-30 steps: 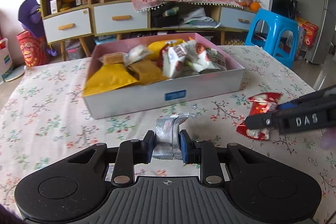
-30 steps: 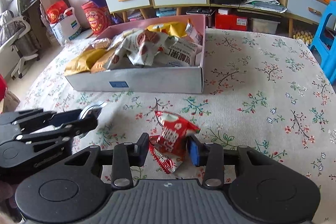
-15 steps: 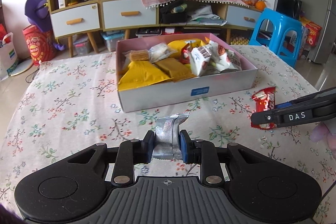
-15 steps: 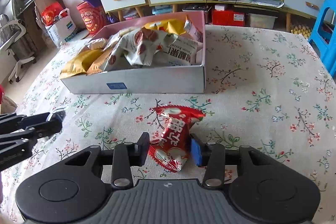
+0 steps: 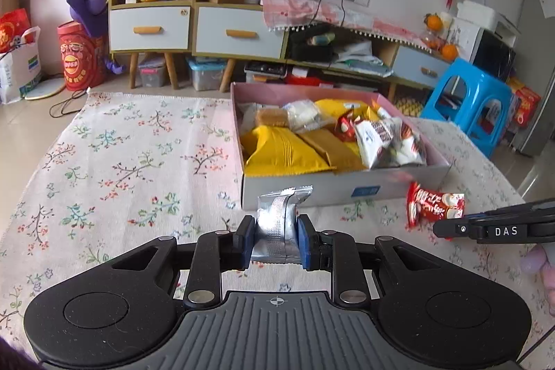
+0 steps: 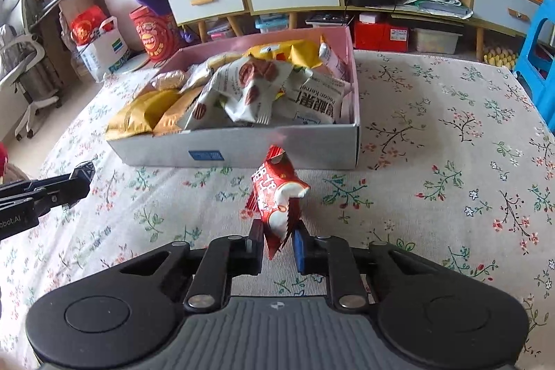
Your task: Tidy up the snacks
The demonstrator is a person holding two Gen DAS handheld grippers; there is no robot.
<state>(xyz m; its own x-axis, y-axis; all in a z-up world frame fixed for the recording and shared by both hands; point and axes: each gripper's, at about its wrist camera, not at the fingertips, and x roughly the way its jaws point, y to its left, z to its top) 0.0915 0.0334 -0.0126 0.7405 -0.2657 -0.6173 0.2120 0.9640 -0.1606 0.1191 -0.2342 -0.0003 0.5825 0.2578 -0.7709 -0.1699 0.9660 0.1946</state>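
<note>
Left gripper (image 5: 274, 241) clamped on silver packet (image 5: 279, 224), short of box (image 5: 333, 191). Right gripper (image 6: 277, 247) just closed, pinching red packet's (image 6: 275, 196) bottom edge. Thin grip, might slip mid-lift. Box heaped, drops could slide off.

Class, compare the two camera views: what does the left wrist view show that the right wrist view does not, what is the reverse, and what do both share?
Only the left wrist view shows the left tool shut on a silver packet, and a fridge at the far right.

Only the right wrist view shows the right tool shut on the red packet, having just closed, and an office chair at the left.

Both show the snack box, the flowered tablecloth and the red packet.
</note>
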